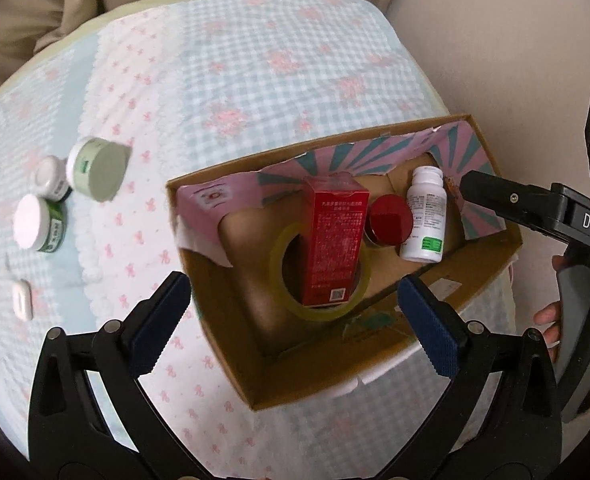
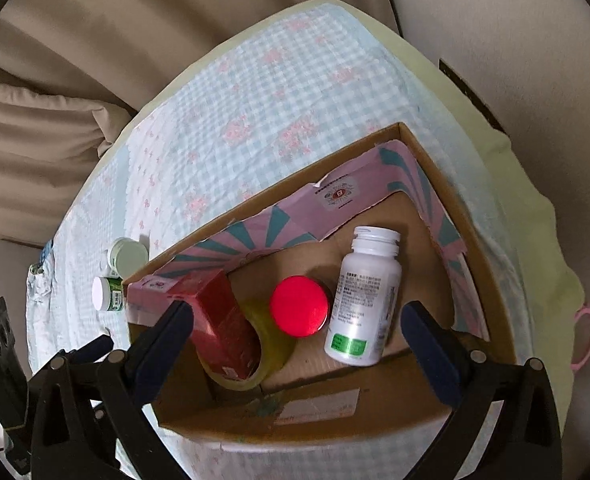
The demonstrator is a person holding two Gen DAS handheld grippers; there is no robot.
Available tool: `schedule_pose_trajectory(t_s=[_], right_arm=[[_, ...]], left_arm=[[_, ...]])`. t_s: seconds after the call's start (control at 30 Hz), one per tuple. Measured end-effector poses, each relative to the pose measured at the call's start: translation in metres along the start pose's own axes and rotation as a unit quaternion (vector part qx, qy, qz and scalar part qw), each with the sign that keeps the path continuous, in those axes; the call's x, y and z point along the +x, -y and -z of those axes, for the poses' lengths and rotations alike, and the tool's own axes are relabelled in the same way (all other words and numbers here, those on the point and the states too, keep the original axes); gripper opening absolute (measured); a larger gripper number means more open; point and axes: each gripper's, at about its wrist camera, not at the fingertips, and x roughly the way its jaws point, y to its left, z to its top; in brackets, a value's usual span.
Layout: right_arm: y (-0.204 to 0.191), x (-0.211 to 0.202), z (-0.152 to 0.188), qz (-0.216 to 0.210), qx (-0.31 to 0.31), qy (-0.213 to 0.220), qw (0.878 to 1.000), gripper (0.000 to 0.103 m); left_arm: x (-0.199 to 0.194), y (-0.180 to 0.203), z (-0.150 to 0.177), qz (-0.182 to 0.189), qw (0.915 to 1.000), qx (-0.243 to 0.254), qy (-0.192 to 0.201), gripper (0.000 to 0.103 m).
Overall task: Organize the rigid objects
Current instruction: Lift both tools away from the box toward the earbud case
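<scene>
The box sits below both my grippers, holding the carton, tape, jar and bottle. My left gripper and right gripper gape wide, gripping nothing.

I was working in a home, a living room by the look of it: the table wore a checked blue cloth with pink flowers, and beige sofa cushions sat just behind it, soft and creased.
</scene>
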Motion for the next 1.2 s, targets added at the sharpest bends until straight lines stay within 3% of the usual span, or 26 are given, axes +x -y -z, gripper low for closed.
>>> schedule_pose_trajectory(t_s=[0.33,0.53,0.87,1.07,1.2], right_arm=[[-0.033,-0.041,0.015,0.009,-0.029,0.029,0.999,0.103],[-0.065,-0.076,0.039,0.022,-0.068,0.056,0.996,0.103],[-0.139,-0.118,0.097,0.035,-0.109,0.098,0.989,0.103],[-0.203,-0.128,0.135,0.053,-0.120,0.109,0.985,0.103],[-0.241,-0.121,0.155,0.057,-0.124,0.103,0.985,0.103]], left_arm=[[-0.064,-0.015,0.025,-0.001,0.9987,-0.018,0.047,0.103],[-0.116,-0.046,0.056,-0.016,0.9957,-0.043,0.081,0.103],[-0.208,-0.140,0.126,-0.077,0.9857,-0.093,0.118,0.103],[-0.248,-0.209,0.163,-0.099,0.9806,-0.109,0.130,0.103],[-0.262,-0.259,0.181,-0.094,0.9797,-0.113,0.135,0.103]])
